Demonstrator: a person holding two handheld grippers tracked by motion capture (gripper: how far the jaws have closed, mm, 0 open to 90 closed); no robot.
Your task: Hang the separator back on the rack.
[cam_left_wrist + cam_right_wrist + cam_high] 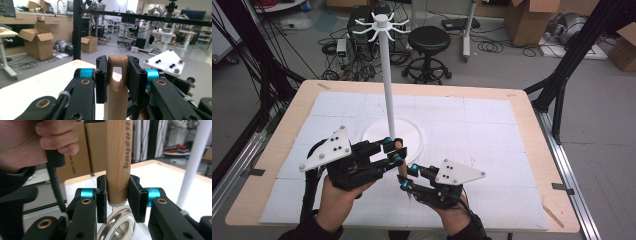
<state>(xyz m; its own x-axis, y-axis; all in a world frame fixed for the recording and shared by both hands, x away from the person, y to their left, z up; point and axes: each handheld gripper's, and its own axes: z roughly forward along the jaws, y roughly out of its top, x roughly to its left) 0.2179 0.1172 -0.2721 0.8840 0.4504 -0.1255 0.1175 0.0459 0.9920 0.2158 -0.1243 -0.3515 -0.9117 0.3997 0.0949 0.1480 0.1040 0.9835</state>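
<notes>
Two grippers share one wooden-handled ladle (401,161) just below the middle of the high frame, in front of the white stand's pole (388,95) and its round base (413,132). The left gripper (117,75) is clamped on the handle's slotted end (117,72); the right gripper (117,195) is clamped where the wood meets the steel ring (117,227). If the hands pull unevenly, the handle could twist in the pads, slip out, or knock the pole
</notes>
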